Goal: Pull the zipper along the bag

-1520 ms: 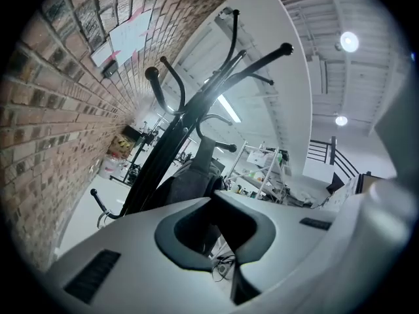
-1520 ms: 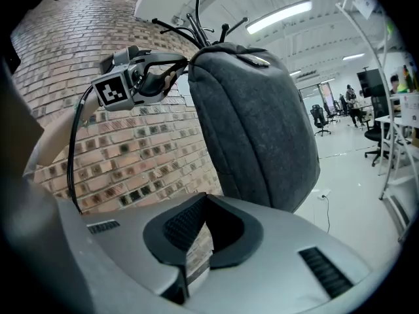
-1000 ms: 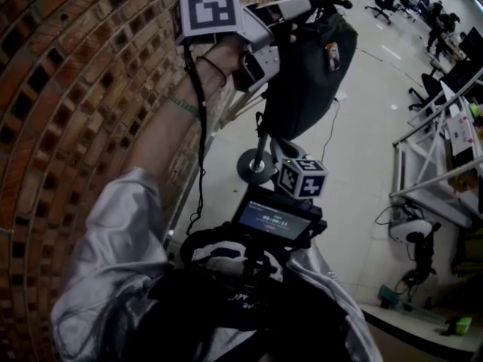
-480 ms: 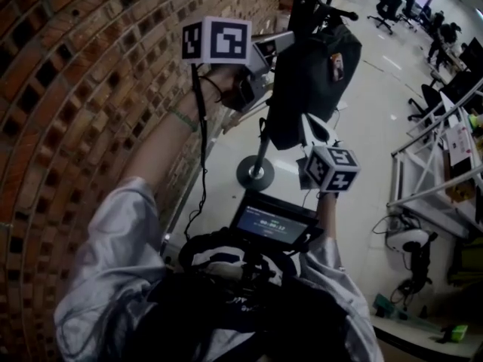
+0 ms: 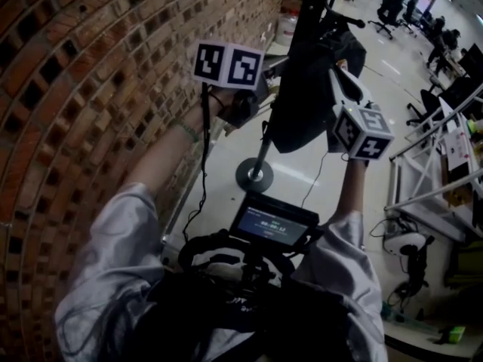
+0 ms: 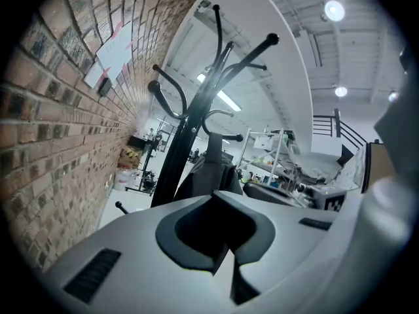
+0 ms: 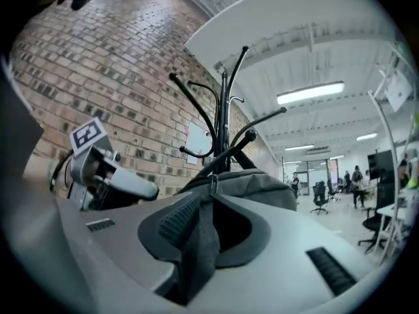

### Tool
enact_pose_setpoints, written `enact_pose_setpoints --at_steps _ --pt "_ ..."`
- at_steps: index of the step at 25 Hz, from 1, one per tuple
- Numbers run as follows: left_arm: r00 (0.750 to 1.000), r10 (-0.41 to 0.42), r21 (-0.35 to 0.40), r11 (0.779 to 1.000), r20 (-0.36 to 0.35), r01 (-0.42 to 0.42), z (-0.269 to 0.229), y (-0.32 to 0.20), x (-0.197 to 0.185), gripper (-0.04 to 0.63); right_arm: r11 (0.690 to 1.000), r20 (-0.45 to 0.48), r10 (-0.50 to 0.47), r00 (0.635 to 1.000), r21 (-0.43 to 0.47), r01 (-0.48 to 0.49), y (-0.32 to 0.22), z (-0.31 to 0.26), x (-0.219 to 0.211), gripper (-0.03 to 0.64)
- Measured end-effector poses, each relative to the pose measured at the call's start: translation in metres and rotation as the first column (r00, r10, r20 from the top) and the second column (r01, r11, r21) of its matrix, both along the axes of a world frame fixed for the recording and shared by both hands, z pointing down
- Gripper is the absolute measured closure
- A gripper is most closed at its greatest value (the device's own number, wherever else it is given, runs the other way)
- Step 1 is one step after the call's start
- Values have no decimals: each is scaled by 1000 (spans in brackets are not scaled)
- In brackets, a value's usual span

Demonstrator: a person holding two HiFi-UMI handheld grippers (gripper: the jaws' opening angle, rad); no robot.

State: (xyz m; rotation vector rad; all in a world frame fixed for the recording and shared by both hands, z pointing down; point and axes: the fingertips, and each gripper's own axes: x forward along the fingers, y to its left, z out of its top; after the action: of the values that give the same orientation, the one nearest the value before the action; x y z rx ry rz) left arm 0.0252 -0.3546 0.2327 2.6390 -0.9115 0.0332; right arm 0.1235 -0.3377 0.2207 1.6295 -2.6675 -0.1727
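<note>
Zipper pull (image 7: 200,244) ends buried inside the clamped right hand-held gripper (image 7: 209,205).

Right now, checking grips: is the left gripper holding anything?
No: the left gripper shows its jaws shut together, with nothing between them.

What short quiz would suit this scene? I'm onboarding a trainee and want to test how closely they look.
1. True or false: the left claw is clamped on the bag.
2. What sits between the right claw pads? A: a coat hook. B: the grey pull strap on the bag. C: nothing.
3. Fill in: the bag hangs on a black ____ beside the brick wall.

Key: 1 false, it is shut on nothing; 2 B; 3 coat stand.
</note>
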Motion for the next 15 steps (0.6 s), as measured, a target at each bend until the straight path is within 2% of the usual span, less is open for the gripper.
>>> enact_pose_setpoints --at_steps 3,6,8,11,14,15 --pt "1000 13 -27 1000 8 -13 18 2 1 591 999 118 -36 992 -29 40 -6 -10 -1 551" --pt "999 13 -31 999 35 -12 32 3 3 591 999 89 4 996 -38 -1 -15 -14 3 549" --pt "999 15 -26 1000 49 -14 39 2 4 590 998 109 -15 994 -62 22 -18 -17 1 534" --pt "999 33 -37 999 34 -32 42 3 10 591 993 151 -60 987 -93 75 -21 -17 -4 535" --pt "999 42 -39 998 10 -41 40 3 15 591 995 106 -46 993 -84 55 -22 -21 -6 537" --pt "999 42 -36 998 2 -42 38 3 16 591 995 99 -39 994 -83 47 -22 -22 -6 558"
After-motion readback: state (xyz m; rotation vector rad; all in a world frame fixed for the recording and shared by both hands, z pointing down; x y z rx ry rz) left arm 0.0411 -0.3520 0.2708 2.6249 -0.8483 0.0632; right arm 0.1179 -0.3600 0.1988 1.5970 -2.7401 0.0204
